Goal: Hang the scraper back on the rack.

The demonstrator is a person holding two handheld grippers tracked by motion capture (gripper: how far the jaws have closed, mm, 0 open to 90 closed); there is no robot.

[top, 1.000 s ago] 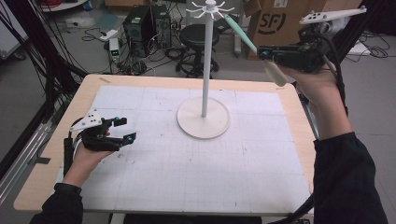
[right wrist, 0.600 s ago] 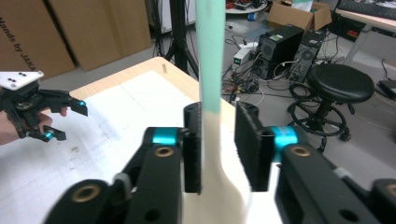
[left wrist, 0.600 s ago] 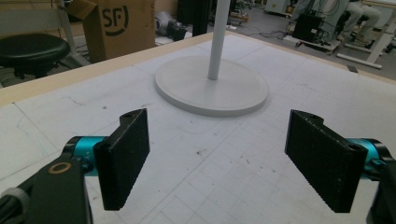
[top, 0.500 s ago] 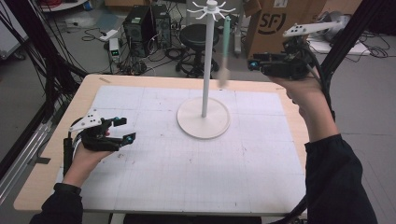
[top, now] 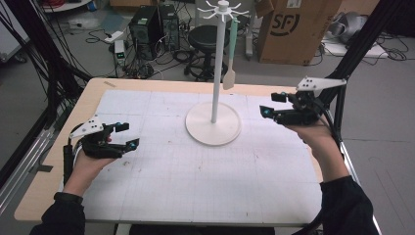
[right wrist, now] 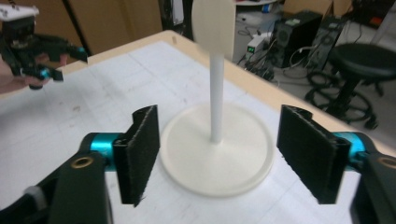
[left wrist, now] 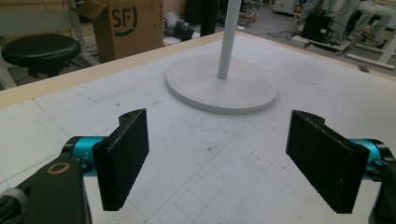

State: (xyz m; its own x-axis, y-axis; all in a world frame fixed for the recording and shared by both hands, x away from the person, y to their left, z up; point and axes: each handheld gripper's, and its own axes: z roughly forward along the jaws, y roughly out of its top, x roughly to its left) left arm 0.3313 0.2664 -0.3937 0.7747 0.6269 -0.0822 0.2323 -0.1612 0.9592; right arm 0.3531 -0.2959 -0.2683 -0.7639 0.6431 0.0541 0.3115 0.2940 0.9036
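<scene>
A white stand (top: 213,128) with a round base and a tall pole stands on the table's far middle. From a hook at its top hangs a spatula (top: 231,46) with a pale green handle and a cream blade. My right gripper (top: 270,104) floats open to the right of the base, nothing between its jaws. In the right gripper view the gripper (right wrist: 224,154) faces the pole (right wrist: 216,102), with the spatula blade (right wrist: 214,25) above. My left gripper (top: 128,135) rests open at the table's left. Its own view has the gripper (left wrist: 219,163) looking at the stand base (left wrist: 222,86).
A white gridded mat (top: 195,171) covers the wooden table (top: 58,166). Behind the table are a black stool (top: 203,36), a cardboard box (top: 293,29), computer towers and cables on the floor. Black frame struts stand at both sides.
The right gripper carried the spatula to the stand's top, left it hanging on a hook, then dropped down and right with open jaws. The left gripper stayed put.
</scene>
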